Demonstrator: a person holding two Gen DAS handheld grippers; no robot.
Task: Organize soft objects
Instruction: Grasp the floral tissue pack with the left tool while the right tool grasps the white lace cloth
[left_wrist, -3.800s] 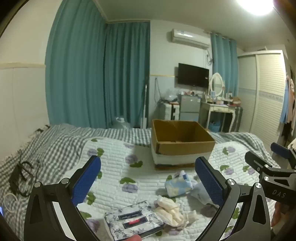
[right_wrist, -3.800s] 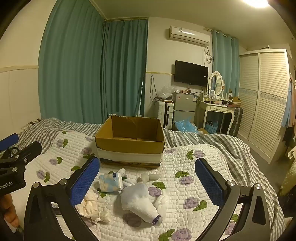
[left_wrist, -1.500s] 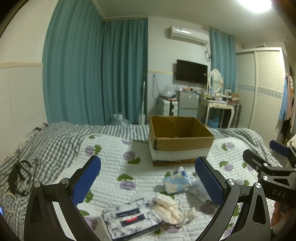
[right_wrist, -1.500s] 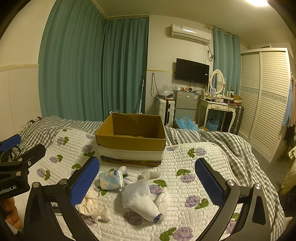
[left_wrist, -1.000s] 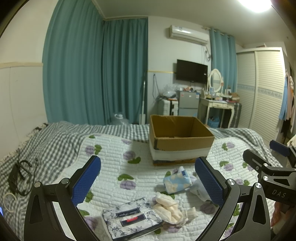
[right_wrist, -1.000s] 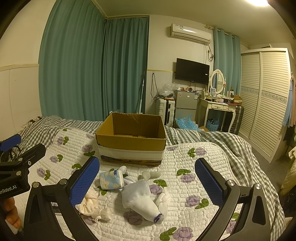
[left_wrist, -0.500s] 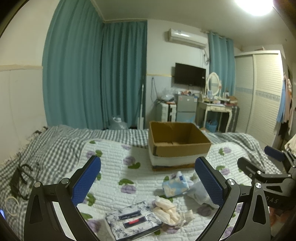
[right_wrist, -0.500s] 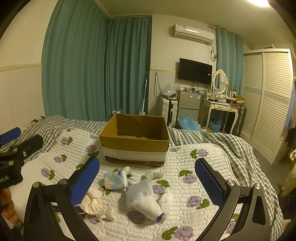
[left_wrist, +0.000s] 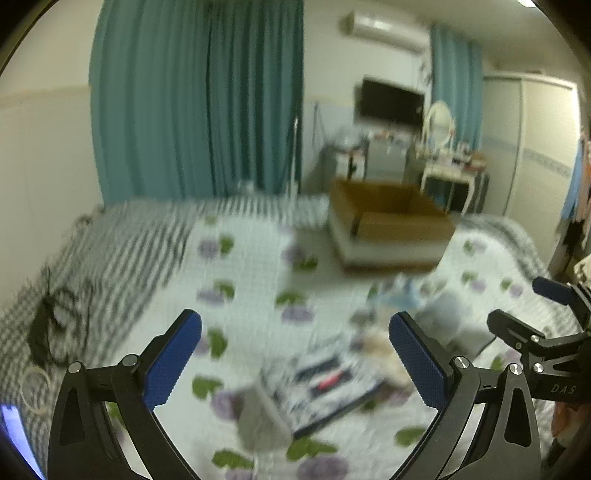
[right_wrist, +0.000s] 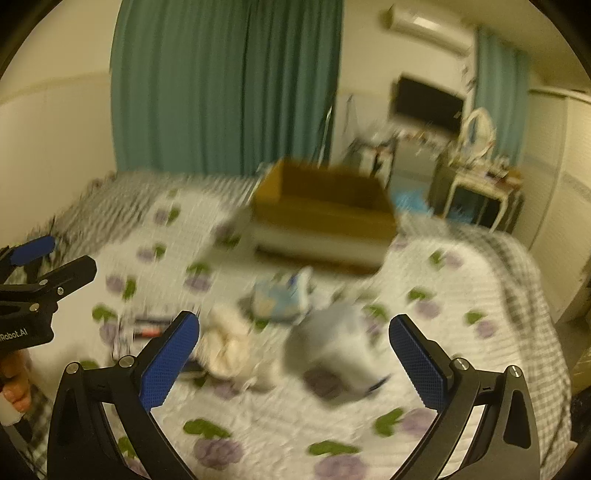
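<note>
"DAS" on right gripper (left_wrist: 524, 317)

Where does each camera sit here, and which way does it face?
Left wrist: rides the left tongs, looking across the bed at the blurred cardboard box; the right tongs show at its right edge.
Right wrist: rides the right tongs, facing the same box over the soft things; the left tongs and a hand show at its left edge.
Shared: bed, box, curtains.
</note>
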